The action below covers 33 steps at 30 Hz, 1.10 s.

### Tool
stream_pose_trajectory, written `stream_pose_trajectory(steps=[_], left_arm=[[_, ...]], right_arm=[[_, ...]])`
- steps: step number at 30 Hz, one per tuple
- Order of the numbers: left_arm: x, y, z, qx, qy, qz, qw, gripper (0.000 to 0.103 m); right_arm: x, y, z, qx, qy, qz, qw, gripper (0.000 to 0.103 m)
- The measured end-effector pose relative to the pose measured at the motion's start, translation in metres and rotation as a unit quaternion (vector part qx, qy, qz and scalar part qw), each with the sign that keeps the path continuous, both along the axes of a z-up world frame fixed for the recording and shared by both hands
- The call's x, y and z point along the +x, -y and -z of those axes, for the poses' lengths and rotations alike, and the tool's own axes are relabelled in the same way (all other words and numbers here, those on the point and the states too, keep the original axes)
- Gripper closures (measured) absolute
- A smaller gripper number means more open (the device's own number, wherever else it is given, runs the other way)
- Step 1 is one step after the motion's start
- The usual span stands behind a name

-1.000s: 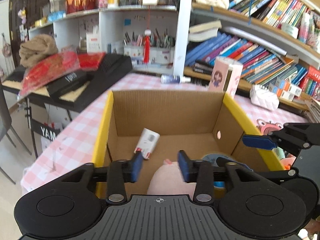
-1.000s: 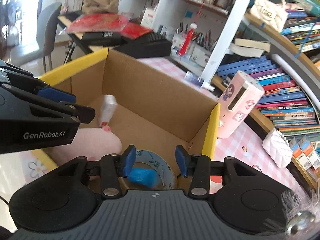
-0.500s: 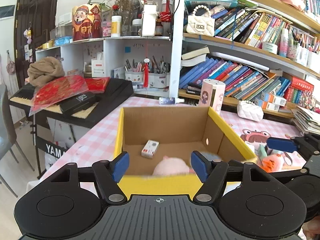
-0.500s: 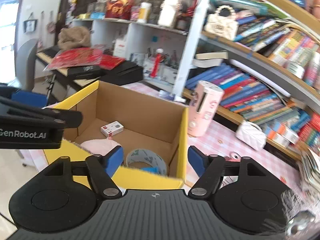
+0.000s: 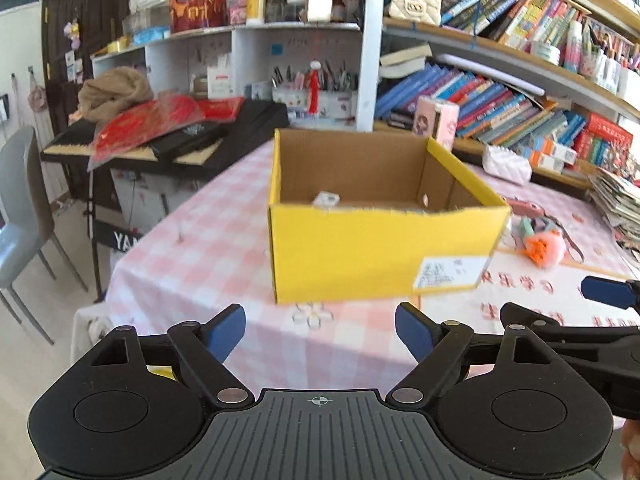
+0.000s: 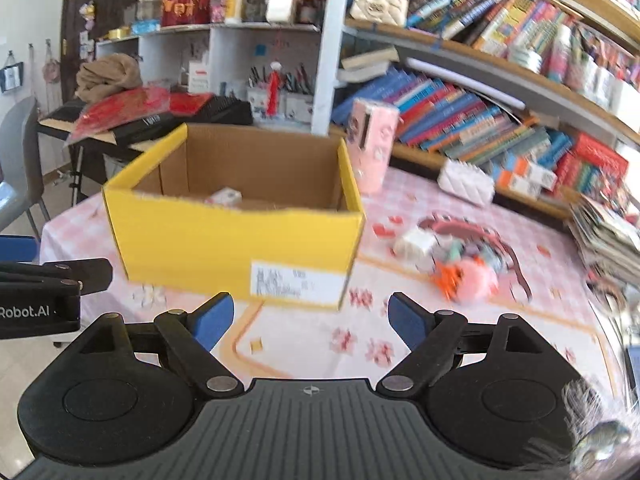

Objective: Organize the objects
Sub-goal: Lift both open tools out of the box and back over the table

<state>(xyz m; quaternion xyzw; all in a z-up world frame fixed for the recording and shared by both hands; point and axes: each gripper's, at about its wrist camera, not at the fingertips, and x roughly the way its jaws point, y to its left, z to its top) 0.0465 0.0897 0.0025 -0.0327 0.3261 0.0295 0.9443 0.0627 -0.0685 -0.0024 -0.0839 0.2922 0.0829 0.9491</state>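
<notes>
A yellow cardboard box point(image 5: 376, 248) point(image 6: 224, 240) stands open on the pink checked table point(image 5: 208, 264). Only a small white box point(image 5: 326, 199) point(image 6: 224, 197) shows over its front wall; the rest of its contents are hidden. My left gripper point(image 5: 320, 330) hangs in front of the box, jaws still opening, nothing between them. My right gripper point(image 6: 310, 320) is beside it to the right, jaws also opening and empty. Loose items lie right of the box: an orange and pink plush point(image 5: 546, 246) point(image 6: 468, 280) and a white cube point(image 6: 414, 242).
A pink tumbler point(image 6: 370, 144) stands behind the box's right corner and a white quilted purse point(image 6: 464, 182) lies further right. Bookshelves point(image 5: 500, 92) line the back. A keyboard point(image 5: 168, 144) with red packets sits left; a grey chair point(image 5: 20, 216) stands beyond the table edge. Stacked papers point(image 6: 604, 228) lie far right.
Both grippers have pulled back out of the box to well in front of it, and their jaws have spread wide. The pink plush and tape roll inside have dropped out of sight behind the front wall.
</notes>
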Motion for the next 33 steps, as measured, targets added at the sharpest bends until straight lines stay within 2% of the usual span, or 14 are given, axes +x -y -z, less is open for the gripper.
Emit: stream_pose_trajectory(steps=[10, 19, 27, 33], left_arm=[[-0.022, 0.023, 0.014, 0.001, -0.034, 0.070, 0.9970, 0.018], [-0.028, 0.055, 0.023, -0.008, -0.050, 0.131, 0.9900, 0.018], [-0.022, 0.076, 0.028, -0.015, -0.063, 0.154, 0.9860, 0.018], [-0.011, 0.094, 0.030, -0.016, -0.070, 0.159, 0.9847, 0.018]], right_arm=[[-0.051, 0.019, 0.015, -0.022, -0.021, 0.058, 0.998, 0.012], [-0.075, 0.049, 0.021, -0.031, -0.041, 0.122, 0.991, 0.009], [-0.080, 0.075, 0.026, -0.032, -0.056, 0.163, 0.985, 0.008], [-0.074, 0.092, 0.027, -0.032, -0.060, 0.169, 0.983, 0.008]])
